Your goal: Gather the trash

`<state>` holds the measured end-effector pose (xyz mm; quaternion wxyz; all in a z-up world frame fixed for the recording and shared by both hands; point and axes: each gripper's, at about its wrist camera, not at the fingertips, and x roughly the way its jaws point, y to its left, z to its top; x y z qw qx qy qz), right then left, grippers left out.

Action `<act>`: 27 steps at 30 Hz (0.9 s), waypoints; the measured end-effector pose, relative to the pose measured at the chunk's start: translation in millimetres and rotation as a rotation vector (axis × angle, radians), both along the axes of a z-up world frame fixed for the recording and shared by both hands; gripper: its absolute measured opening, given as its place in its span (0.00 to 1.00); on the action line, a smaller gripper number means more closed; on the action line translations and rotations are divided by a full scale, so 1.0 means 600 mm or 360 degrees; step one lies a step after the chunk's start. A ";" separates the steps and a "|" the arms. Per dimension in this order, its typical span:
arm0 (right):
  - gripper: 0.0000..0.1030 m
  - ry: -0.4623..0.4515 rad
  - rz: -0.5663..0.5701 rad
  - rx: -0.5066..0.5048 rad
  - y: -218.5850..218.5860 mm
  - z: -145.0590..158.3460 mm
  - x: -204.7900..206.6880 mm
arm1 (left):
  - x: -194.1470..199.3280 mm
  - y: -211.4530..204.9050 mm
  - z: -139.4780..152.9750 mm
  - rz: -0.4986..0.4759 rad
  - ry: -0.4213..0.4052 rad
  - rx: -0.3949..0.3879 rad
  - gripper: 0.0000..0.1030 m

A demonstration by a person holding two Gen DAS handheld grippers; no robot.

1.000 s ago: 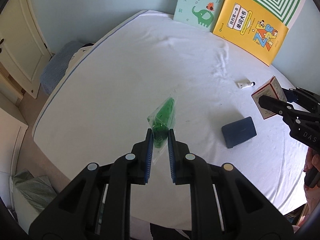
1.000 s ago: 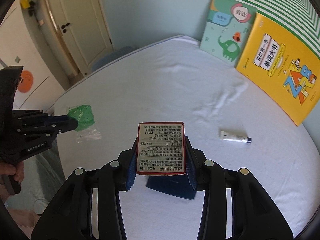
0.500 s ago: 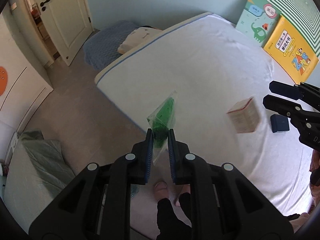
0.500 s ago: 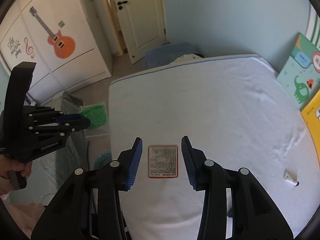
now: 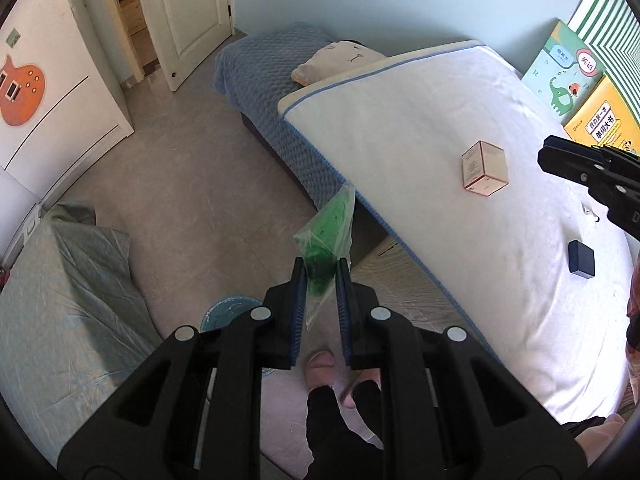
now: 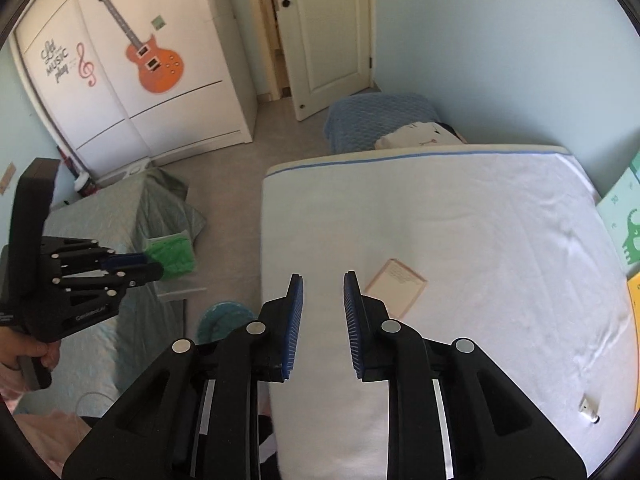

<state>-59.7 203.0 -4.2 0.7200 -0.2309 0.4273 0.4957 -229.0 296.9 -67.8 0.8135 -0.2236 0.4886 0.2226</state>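
This is a bedroom in a home. A wide mattress under a white fitted sheet (image 6: 460,216) fills much of the room, with a white sliding-door wardrobe bearing an orange guitar decal (image 6: 158,66) opposite. A cream panelled door (image 6: 332,36) stands ajar. Colourful children's books (image 5: 568,76) lean against the pale blue wall, and the floor is grey tile (image 5: 180,184).

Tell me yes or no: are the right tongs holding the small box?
No: the right tongs have nothing between their pads, and the small box lies on the white mattress beyond them.
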 end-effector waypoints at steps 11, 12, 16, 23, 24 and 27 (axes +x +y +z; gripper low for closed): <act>0.26 0.0098 -0.0215 -0.0095 -0.048 -0.049 0.037 | 0.096 -0.016 0.001 -0.0213 -0.0020 0.0002 0.13; 0.32 0.0121 -0.0230 -0.0095 -0.050 -0.056 0.041 | 0.109 -0.017 -0.002 -0.0235 -0.0020 -0.0009 0.13; 0.47 0.0168 -0.0234 -0.0088 -0.042 -0.075 0.056 | 0.159 -0.019 -0.011 -0.0313 -0.0009 -0.0013 0.13; 0.73 0.0190 -0.0259 -0.0114 -0.010 -0.109 0.091 | 0.241 0.001 -0.044 -0.0368 0.0007 -0.0072 0.15; 0.73 0.0204 -0.0257 -0.0124 -0.005 -0.117 0.096 | 0.250 0.003 -0.054 -0.0379 0.0023 -0.0093 0.23; 0.73 0.0246 -0.0247 -0.0153 0.010 -0.135 0.105 | 0.260 0.010 -0.078 -0.0373 0.0077 -0.0094 0.38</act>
